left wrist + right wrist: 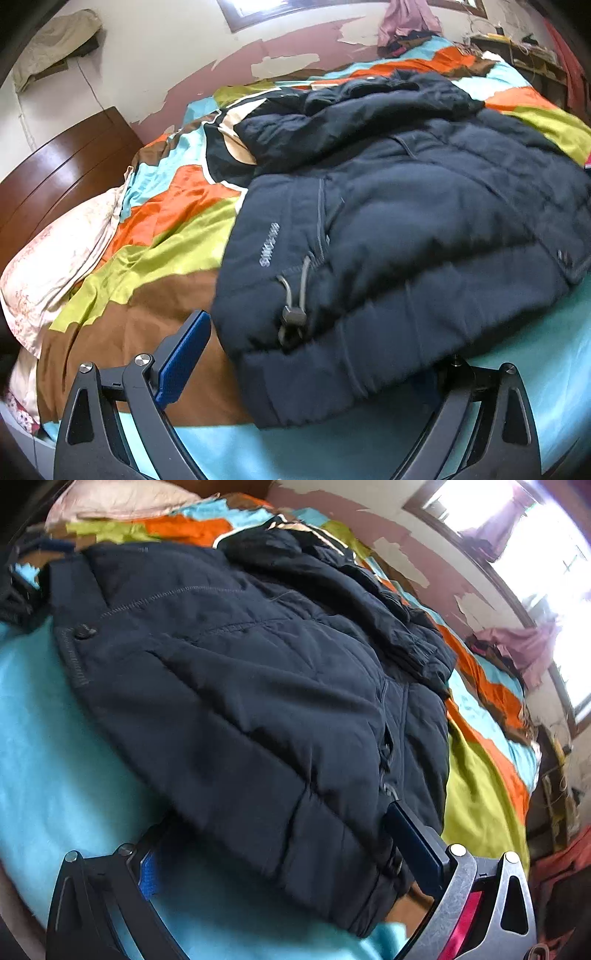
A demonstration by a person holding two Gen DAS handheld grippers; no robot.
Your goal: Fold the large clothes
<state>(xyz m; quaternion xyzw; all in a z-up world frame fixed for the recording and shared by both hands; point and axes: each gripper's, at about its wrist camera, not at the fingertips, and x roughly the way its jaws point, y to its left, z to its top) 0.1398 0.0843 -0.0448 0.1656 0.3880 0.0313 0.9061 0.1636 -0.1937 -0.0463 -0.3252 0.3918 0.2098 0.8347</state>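
Observation:
A dark navy padded jacket (406,229) lies spread on the bed, with a drawstring toggle (293,314) near its front edge. It also fills the right wrist view (240,686). My left gripper (310,369) is open, its fingers wide apart at either side of the jacket's near edge; the right finger is partly hidden under the fabric. My right gripper (280,856) is open too, straddling the jacket's near hem, with its blue pads (417,842) showing at the edge.
The bed has a colourful patchwork cover (177,221) and a light blue sheet (55,720). A pale pillow (59,251) and wooden headboard (55,173) lie at the left. A window (535,554) and a pile of clothes (517,646) are beyond the bed.

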